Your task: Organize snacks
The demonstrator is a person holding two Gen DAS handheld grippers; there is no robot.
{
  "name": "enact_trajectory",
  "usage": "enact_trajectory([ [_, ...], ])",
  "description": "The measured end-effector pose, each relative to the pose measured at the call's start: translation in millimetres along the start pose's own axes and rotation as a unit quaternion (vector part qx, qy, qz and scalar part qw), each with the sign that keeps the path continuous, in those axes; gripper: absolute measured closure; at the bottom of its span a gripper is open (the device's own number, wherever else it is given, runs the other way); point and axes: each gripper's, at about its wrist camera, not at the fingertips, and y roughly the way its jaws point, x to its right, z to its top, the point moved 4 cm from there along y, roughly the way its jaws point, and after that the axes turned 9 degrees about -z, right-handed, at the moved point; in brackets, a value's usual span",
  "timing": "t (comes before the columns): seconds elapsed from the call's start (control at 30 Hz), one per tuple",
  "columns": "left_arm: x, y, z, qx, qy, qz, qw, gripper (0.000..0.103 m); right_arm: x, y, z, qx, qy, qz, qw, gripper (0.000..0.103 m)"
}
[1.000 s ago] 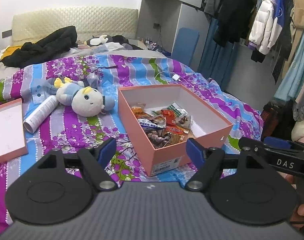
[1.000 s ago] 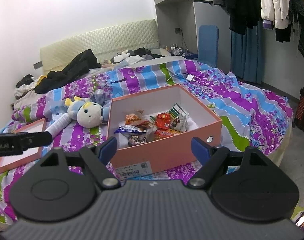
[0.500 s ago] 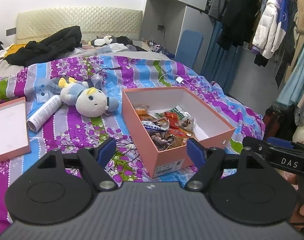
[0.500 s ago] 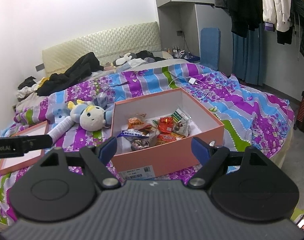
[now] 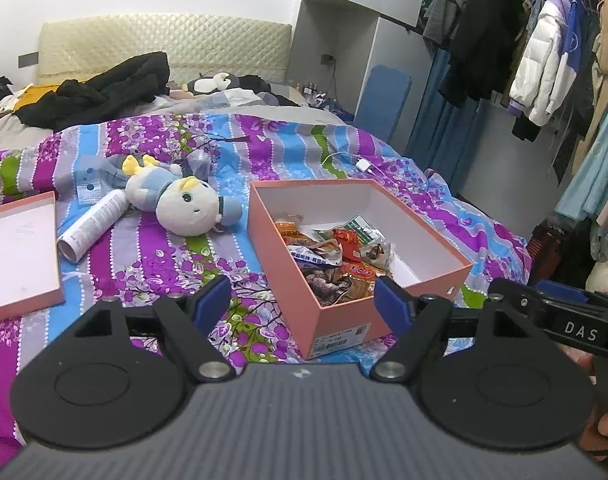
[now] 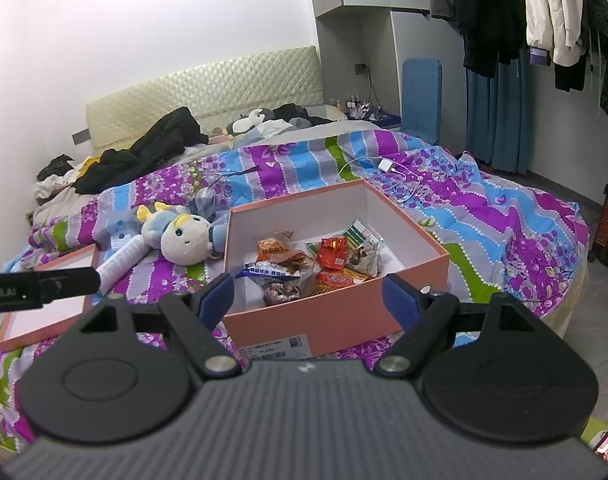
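Snack packets (image 6: 315,262) lie heaped in my open pink shoebox (image 6: 343,312), frame centre; lid (image 5: 20,252) apart at left. Left gripper (image 5: 304,304) and right gripper (image 6: 307,294) spread, empty. No loose snacks visible.

We hold our left hand-held gripper (image 5: 304,304) level with its 2 blue-tipped fingers (image 5: 212,300) spread wide, nothing between them. Our right hand-held gripper (image 6: 307,300) is likewise spread and empty, side by side with the left. Part of our right hand (image 5: 605,420) shows gripping its handle
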Motion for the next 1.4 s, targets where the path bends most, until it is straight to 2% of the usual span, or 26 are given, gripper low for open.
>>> enact_trajectory([
  [0.13,-0.3,-1.7,1.3,0.004,-0.001,-0.006,1.0000,0.006,-0.4,-0.2,0.8,0.004,-0.003,0.001,1.000,0.020],
  [0.23,-2.0,-2.9,3.3,0.007,0.001,0.009,0.9999,0.003,0.1,0.2,2.4,0.009,-0.004,-0.005,1.000,0.020],
  [0.33,-5.7,-3.0,4.5,0.003,-0.005,0.015,0.9999,0.003,3.6,3.1,3.6,0.003,0.009,-0.005,1.000,0.002],
  [0.37,-7.1,-3.4,5.0,0.003,-0.007,0.016,0.9998,0.003,5.4,3.7,3.8,0.002,0.016,-0.004,1.000,0.000],
  [0.9,-7.8,-5.5,6.8,-0.006,-0.005,0.029,0.9996,0.003,2.3,3.7,3.6,0.002,0.019,-0.004,1.000,0.000],
  [1.4,-0.7,-9.6,5.9,0.001,0.009,0.021,0.9997,0.003,0.1,3.1,4.0,0.002,0.018,0.000,1.000,0.000],
])
